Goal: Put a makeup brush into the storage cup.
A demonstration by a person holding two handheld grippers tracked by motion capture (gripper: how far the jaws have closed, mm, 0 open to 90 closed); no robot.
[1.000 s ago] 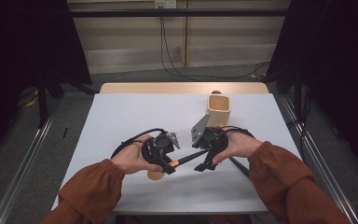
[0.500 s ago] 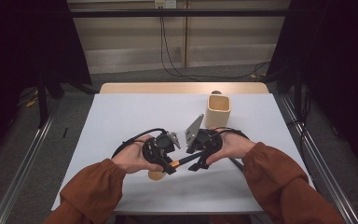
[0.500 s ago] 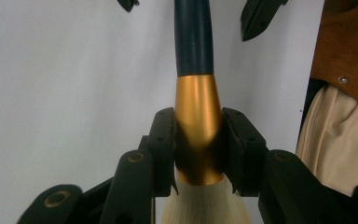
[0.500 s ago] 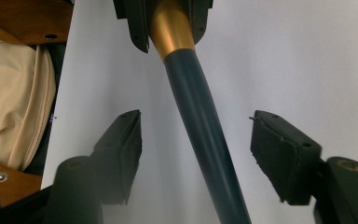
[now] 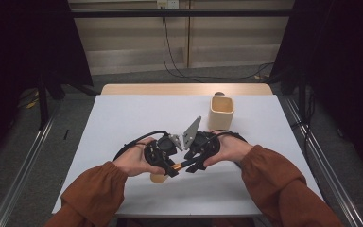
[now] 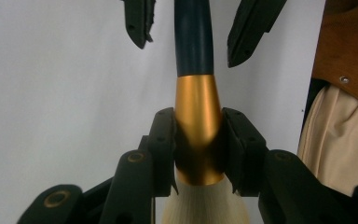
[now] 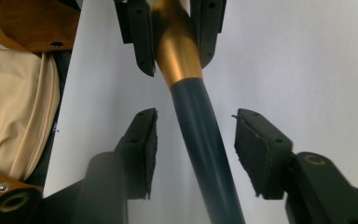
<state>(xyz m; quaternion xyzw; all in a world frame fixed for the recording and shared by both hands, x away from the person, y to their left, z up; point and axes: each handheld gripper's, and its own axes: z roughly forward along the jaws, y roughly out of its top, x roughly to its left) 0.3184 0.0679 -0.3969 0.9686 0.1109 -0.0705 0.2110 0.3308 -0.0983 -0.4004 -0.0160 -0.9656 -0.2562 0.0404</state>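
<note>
A brush with a gold ferrule (image 6: 196,116), dark blue handle (image 7: 200,140) and cream bristles (image 5: 159,178) is held just above the white table (image 5: 123,118). My left gripper (image 6: 198,135) is shut on the ferrule. My right gripper (image 7: 196,149) faces it, open, with one jaw on each side of the handle and not touching it. In the high view both grippers meet near the table's front middle: left gripper (image 5: 169,166), right gripper (image 5: 192,165), the brush (image 5: 178,166) between them.
A tall beige cup (image 5: 222,111) stands upright on the table behind the right hand. Cables trail from both grippers. The person's brown sleeves (image 5: 274,179) and beige trousers (image 7: 14,116) are close by.
The right gripper has moved left toward the left gripper, so its open jaws now straddle the brush handle. The left gripper has kept still, holding the brush.
</note>
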